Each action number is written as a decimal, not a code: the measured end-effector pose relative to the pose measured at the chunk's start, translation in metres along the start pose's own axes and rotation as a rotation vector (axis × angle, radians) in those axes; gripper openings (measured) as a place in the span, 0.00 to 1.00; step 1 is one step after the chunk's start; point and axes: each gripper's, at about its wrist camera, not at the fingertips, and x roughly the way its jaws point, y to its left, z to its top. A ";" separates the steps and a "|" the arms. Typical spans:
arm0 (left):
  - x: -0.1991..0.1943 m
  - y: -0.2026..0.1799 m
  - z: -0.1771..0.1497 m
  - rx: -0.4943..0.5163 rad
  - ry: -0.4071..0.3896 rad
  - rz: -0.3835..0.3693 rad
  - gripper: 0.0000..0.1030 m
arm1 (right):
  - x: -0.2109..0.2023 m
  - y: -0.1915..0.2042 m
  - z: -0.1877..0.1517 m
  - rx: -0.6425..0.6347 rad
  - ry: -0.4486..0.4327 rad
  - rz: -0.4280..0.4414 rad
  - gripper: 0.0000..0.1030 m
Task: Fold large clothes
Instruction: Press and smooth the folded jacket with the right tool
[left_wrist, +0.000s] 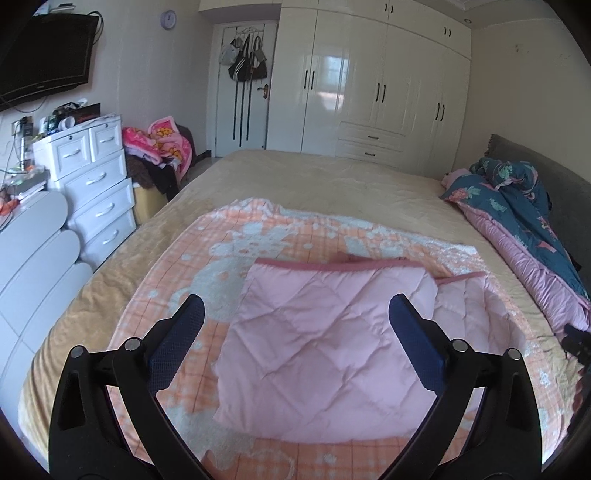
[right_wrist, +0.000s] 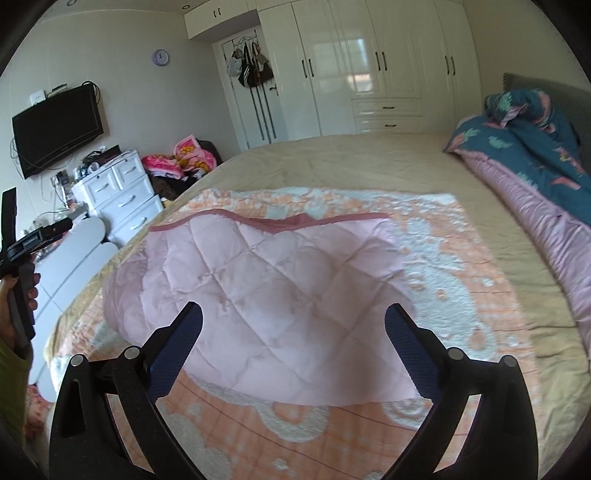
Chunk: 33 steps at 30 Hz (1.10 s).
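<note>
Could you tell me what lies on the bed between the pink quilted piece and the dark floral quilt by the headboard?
In both views: the orange-and-white blanket under the pink quilted piece, then bare beige bedspread up to the floral quilt.

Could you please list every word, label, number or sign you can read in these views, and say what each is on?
None can be read.
Round purple wall clock: face too small.
Black wall-mounted television: lettering on lower edge too small.
Black left gripper: white lettering on its body, blurred.
</note>
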 end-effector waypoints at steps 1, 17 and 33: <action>0.000 0.002 -0.004 -0.004 0.006 0.001 0.91 | -0.003 -0.001 -0.003 -0.003 -0.004 -0.018 0.96; 0.069 0.069 -0.093 -0.140 0.222 0.047 0.91 | 0.046 -0.044 -0.027 0.082 0.100 -0.108 0.96; 0.141 0.050 -0.085 -0.140 0.243 -0.048 0.12 | 0.157 -0.067 -0.019 0.047 0.203 -0.152 0.34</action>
